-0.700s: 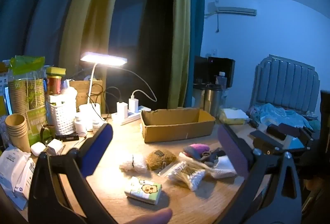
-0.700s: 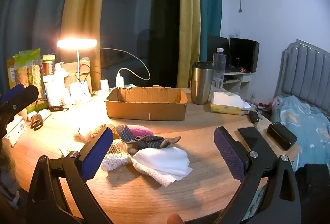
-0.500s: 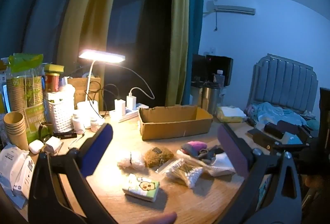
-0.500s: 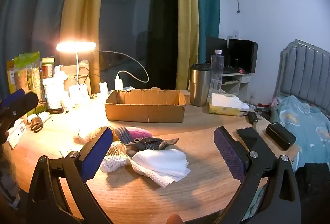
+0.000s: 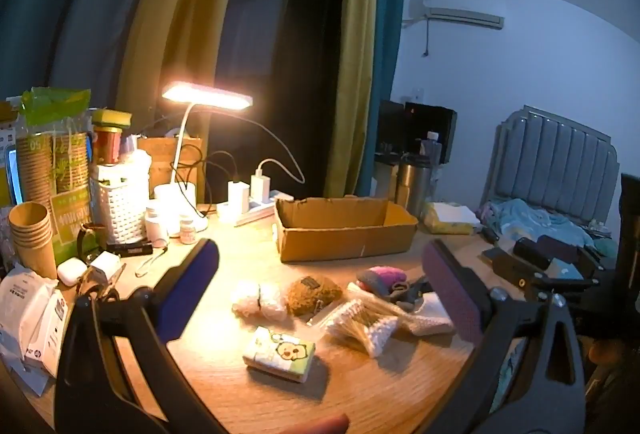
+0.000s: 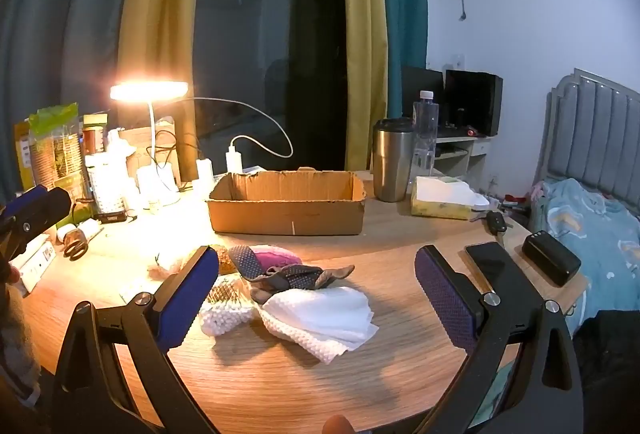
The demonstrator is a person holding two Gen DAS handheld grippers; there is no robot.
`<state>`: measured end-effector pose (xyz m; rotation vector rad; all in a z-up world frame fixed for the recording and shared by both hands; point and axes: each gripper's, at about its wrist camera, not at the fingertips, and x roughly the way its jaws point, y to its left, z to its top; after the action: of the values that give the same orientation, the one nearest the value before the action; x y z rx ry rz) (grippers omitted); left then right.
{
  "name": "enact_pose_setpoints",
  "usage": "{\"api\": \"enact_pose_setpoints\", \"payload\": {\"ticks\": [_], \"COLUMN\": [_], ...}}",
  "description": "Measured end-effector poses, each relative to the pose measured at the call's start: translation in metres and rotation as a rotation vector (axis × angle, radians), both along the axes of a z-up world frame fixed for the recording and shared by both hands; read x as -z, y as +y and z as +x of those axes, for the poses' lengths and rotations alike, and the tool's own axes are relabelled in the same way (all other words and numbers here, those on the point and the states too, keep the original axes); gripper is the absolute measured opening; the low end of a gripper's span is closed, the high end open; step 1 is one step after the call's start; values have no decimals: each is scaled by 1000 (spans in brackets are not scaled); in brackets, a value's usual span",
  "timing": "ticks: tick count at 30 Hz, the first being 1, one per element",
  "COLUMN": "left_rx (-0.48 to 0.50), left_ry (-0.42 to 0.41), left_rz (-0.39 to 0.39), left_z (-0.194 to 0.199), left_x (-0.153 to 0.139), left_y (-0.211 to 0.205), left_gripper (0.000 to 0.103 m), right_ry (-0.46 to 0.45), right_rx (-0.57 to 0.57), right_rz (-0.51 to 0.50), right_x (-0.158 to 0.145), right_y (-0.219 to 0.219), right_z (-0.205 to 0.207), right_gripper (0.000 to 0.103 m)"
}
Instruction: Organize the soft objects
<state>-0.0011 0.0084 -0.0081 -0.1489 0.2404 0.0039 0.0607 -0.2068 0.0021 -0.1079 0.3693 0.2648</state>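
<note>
From my right wrist feed, the blue pad of the right gripper covers part of the cotton swab pack and the brown fluffy item behind it. The left gripper is cut off at the left edge. I cannot read the print on the tissue pack; the cardboard box floor is hidden.

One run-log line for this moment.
left hand-held gripper: open, empty | right hand-held gripper: open, empty | soft items: loose on table | cardboard box: looks empty
</note>
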Motion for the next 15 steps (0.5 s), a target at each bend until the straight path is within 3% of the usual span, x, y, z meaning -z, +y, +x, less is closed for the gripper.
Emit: {"api": "enact_pose_setpoints", "payload": {"ticks": [15], "left_rx": [32], "left_ry": [-3], "left_rz": [-7], "left_z": [1], "left_x": [1], "left_y": [-4], "left_gripper": [102], "right_ry": [4], "right_rx": [1], "right_rz": [-10], "right_x": [1], "right_y": [0], "right_z": [1], "right_gripper": [100]}}
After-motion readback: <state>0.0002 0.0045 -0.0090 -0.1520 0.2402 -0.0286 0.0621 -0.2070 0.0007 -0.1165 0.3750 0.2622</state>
